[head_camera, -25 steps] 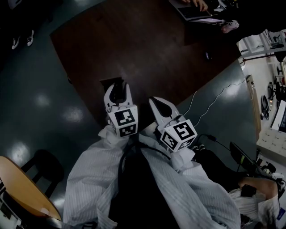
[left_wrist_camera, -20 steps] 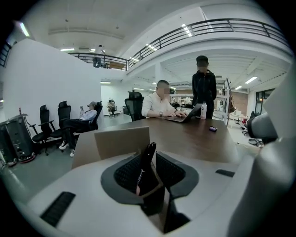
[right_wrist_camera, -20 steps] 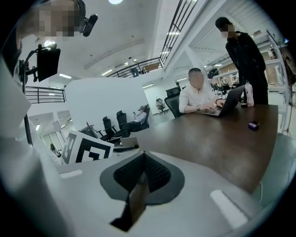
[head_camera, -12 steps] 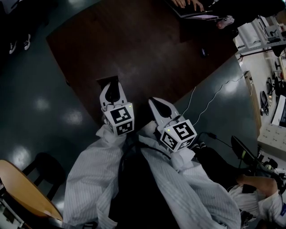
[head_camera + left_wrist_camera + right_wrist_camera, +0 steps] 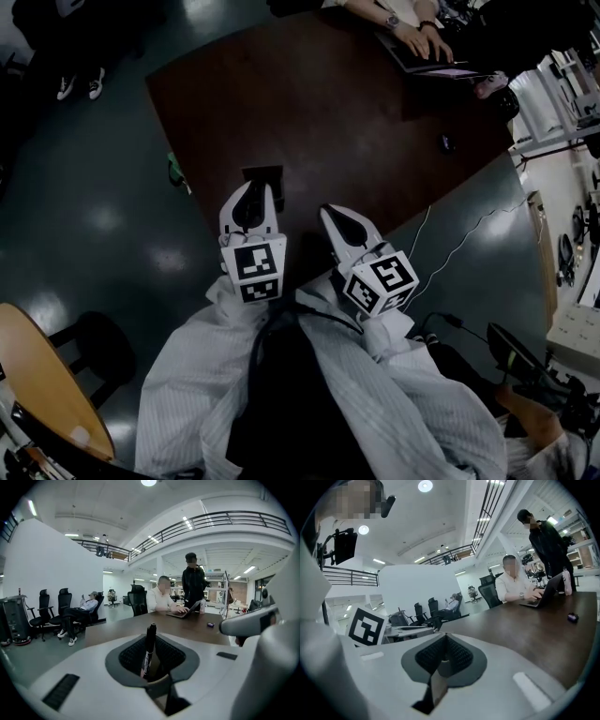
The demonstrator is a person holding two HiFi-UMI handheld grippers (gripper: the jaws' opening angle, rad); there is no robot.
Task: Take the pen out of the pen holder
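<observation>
A black pen (image 5: 149, 648) stands upright between the pads of my left gripper (image 5: 151, 667), whose jaws are closing on it. In the head view the left gripper (image 5: 251, 202) hangs just short of the black square pen holder (image 5: 263, 175), which stands near the brown table's front edge. The holder is hidden in the left gripper view. My right gripper (image 5: 339, 223) sits beside the left one, over the table's edge. Its pads (image 5: 440, 656) meet with nothing between them.
The brown table (image 5: 328, 112) stretches away ahead. At its far side a seated person types on a laptop (image 5: 427, 58), and another person (image 5: 193, 585) stands by. A small dark object (image 5: 446, 142) lies on the table. A white cable (image 5: 450, 234) runs off its right edge.
The left gripper's jaws have narrowed from wide apart around the holder to closed round the pen. The gripper has come up and back, and the holder now shows beyond its tips.
</observation>
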